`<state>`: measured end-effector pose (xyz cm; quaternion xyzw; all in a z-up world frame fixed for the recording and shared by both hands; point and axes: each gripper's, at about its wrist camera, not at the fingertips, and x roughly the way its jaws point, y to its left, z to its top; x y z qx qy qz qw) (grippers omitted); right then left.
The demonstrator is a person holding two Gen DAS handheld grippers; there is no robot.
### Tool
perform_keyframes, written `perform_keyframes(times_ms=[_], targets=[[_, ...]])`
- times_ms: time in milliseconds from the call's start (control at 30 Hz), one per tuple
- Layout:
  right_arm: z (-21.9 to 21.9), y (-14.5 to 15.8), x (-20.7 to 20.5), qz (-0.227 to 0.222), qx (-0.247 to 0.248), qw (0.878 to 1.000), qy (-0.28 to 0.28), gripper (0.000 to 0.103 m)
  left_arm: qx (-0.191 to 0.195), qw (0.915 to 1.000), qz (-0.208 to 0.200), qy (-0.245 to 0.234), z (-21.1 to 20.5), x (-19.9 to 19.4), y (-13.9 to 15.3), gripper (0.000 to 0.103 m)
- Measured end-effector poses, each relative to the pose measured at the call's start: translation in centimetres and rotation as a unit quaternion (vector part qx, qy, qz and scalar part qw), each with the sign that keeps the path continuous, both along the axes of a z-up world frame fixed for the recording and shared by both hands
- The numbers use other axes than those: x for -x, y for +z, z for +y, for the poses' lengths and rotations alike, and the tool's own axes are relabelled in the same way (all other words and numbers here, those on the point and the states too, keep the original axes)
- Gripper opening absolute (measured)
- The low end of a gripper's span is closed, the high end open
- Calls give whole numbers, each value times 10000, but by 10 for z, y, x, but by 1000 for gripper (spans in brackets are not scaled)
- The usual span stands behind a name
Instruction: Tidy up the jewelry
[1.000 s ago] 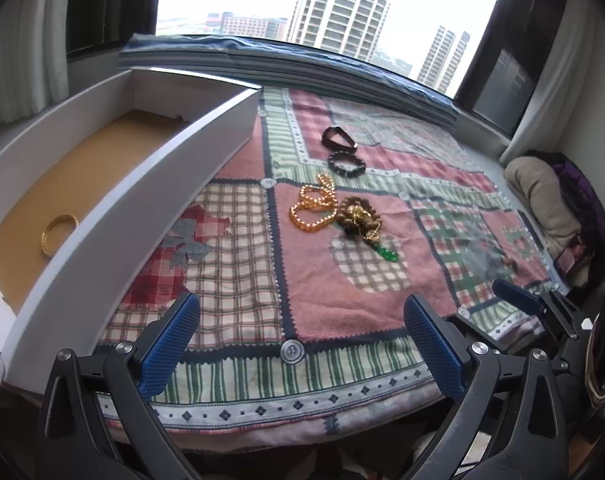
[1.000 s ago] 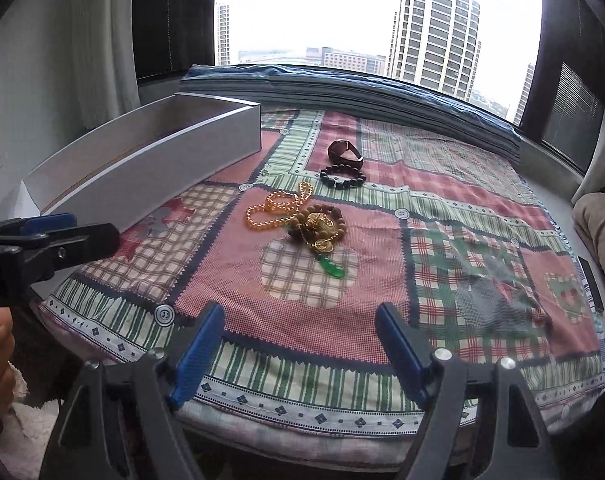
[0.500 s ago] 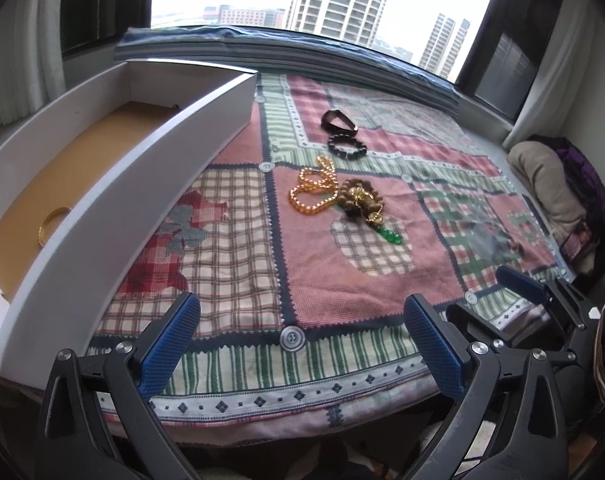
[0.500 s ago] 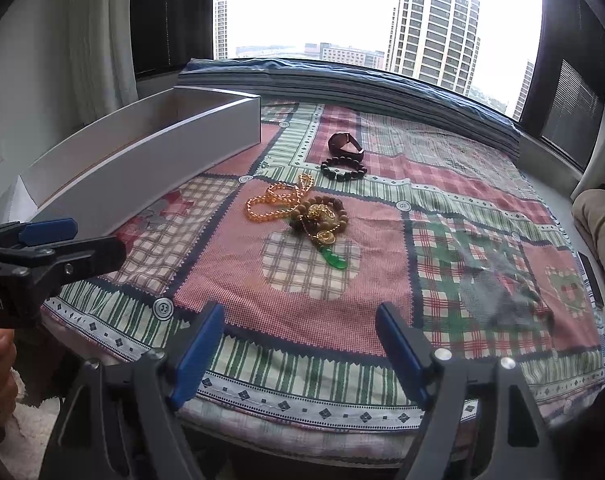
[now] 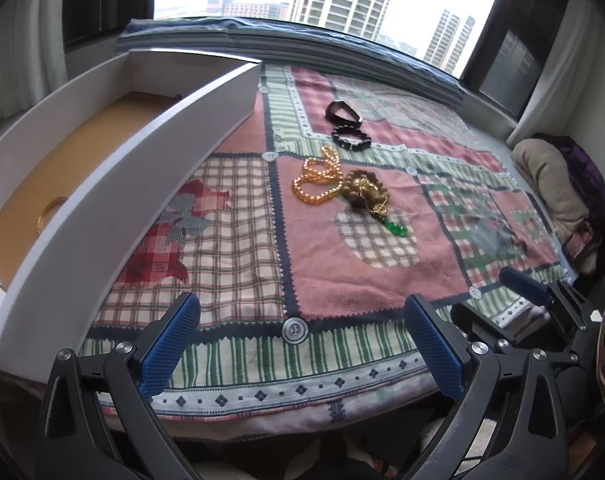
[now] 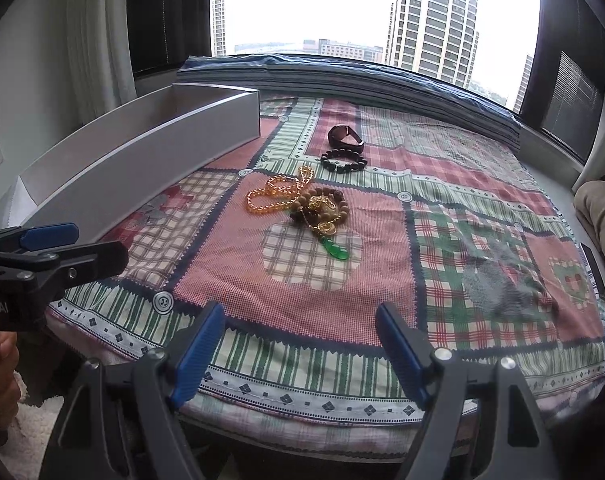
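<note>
My left gripper [image 5: 300, 334] & right gripper [image 6: 300, 338]: jaws apart, nothing between. Jewelry pile [image 6: 302, 204] sits mid-frame; white box [image 5: 114, 184] upper left.

Both grippers point forward and downward, side by side. The left gripper [image 5: 300, 326] has its blue-padded jaws spread wide with nothing between them, and the right gripper [image 6: 300, 330] is likewise wide open and empty.

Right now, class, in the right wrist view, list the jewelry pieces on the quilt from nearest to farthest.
Green pendant → wooden bead bracelet → amber bead necklace → black bead bracelet → dark brown watch.
</note>
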<state>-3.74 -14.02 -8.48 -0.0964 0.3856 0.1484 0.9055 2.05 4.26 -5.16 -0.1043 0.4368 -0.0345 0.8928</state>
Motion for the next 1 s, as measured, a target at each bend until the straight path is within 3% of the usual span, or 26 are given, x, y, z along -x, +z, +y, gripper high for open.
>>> perform_keyframes(times_ms=[1000], targets=[[-6,-3,-6,58,-114,9998,-131,79,-22,9997,247,-34,-5,-9,-13,101]])
